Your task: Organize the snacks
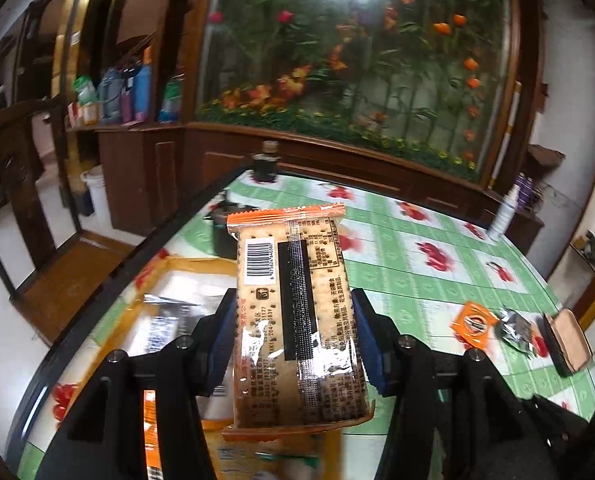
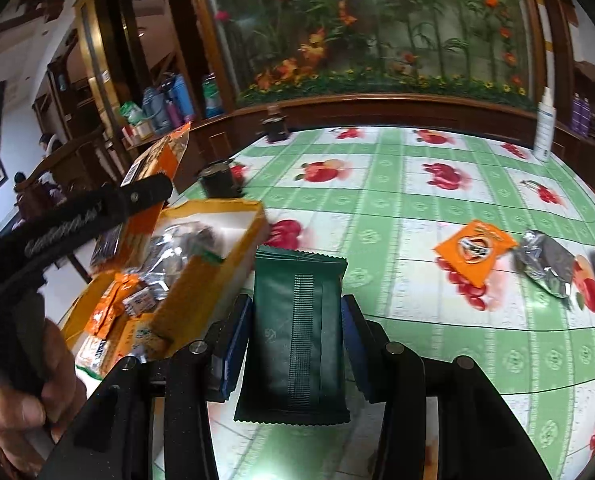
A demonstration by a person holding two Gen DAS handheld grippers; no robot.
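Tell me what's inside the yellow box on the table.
The yellow box holds a heap of small snack packets: silver foil ones, orange ones and a cracker pack leaning on its wall. Whatever lies beneath the heap is covered, and the left gripper hides one corner.

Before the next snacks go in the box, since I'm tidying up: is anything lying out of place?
Yes. Three packets lie loose at the table's far right, away from the yellow box: an orange sachet, a crumpled silver wrapper and a brown-faced packet.
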